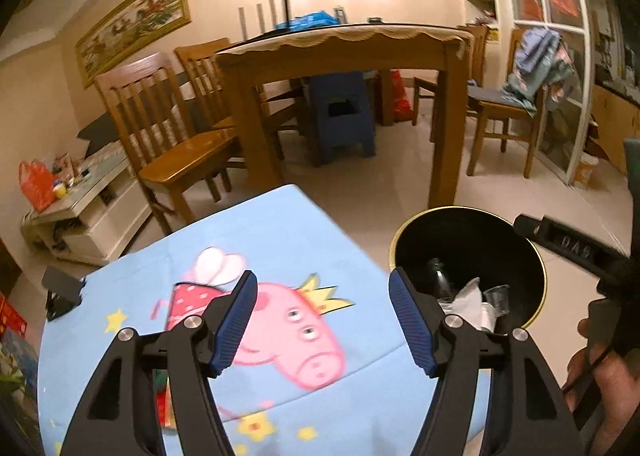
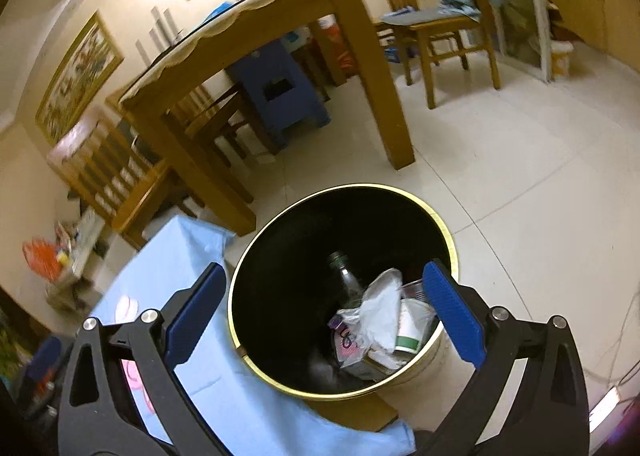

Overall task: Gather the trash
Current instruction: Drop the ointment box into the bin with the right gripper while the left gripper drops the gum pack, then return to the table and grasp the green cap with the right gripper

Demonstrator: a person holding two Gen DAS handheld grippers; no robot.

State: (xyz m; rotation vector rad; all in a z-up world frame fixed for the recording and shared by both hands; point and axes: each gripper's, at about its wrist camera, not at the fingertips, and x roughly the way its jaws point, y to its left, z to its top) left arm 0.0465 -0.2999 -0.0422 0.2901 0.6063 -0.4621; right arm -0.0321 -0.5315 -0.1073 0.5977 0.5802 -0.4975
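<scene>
A black trash bin with a gold rim [image 2: 436, 221] stands on the floor beside a small table with a light blue cartoon pig cloth [image 1: 280, 240]. Inside the bin lie a glass bottle [image 2: 346, 278], crumpled white plastic [image 2: 376, 308], a paper cup [image 2: 412, 326] and a clear plastic cup [image 1: 498, 298]. My right gripper [image 2: 326, 314] is open and empty, held above the bin's mouth. My left gripper [image 1: 322, 322] is open and empty above the blue cloth, with the bin rim [image 1: 394, 240] to its right.
A wooden dining table [image 1: 340, 51] with chairs [image 1: 168, 135] and a blue plastic stool [image 1: 342, 115] under it stands behind. A low white cabinet [image 1: 80, 199] is at the left. Tiled floor [image 2: 520, 159] lies around the bin. The right-hand gripper's body [image 1: 576, 248] shows at the right.
</scene>
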